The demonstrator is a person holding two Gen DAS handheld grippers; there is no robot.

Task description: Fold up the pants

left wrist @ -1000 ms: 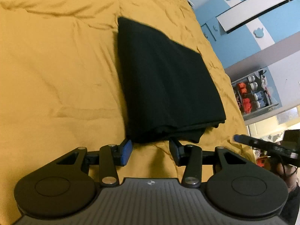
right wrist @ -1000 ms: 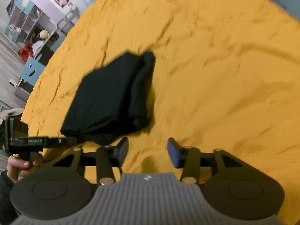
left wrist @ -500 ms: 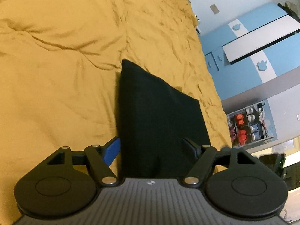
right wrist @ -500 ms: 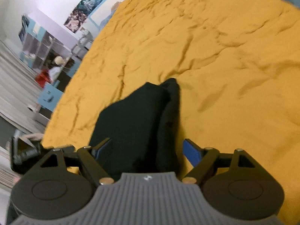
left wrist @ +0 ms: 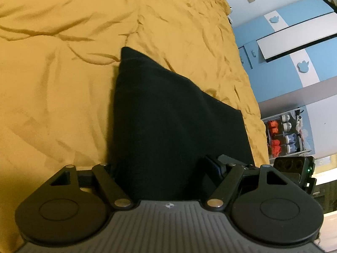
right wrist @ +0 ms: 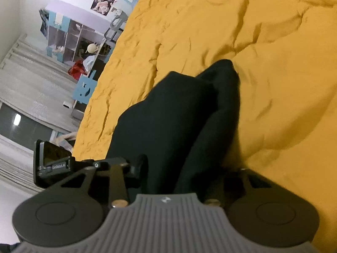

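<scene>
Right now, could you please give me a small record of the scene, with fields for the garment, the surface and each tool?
garment: black pants, folded into a compact stack
surface: yellow bedcover, wrinkled, with the pants lying on it
left tool: open wide, its jaws have just been opening; the near edge of the pants lies between the fingers and does not look pinched
right tool: its jaws have just been closing; it appears shut on the thick near edge of the pants
background: blue and white wardrobe beyond the bed
</scene>
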